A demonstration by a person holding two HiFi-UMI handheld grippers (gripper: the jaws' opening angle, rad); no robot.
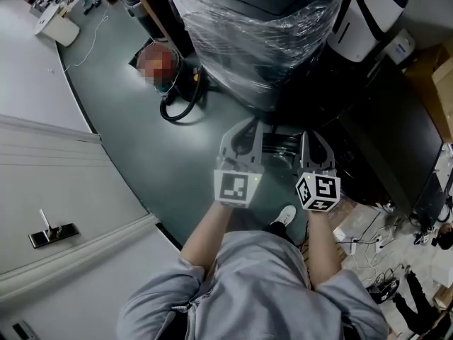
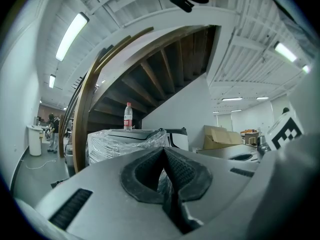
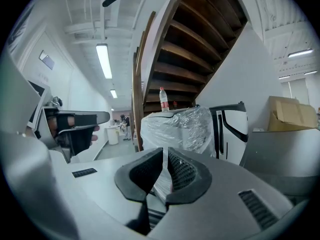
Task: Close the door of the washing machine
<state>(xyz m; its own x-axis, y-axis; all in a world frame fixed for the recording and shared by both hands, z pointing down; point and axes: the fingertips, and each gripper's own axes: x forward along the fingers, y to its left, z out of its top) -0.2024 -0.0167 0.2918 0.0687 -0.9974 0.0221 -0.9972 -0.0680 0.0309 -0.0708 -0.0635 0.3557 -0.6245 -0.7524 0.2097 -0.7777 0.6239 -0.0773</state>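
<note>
I wear a grey sweatshirt (image 1: 255,289); beyond its sleeves, my grey left gripper (image 1: 243,132) and right gripper (image 1: 316,144) each carry a white, black-marked cube (image 1: 237,186) and black ribbed pads (image 2: 182,171).

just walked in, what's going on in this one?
A person stands holding a two-jaw gripper in each hand, out in front of the body over the green floor. The left gripper and the right gripper both have their jaws together with nothing between them. They face a plastic-wrapped appliance with a bottle on top, and touch nothing. I can't pick out a washing machine door here, so the closing has not begun.
</note>
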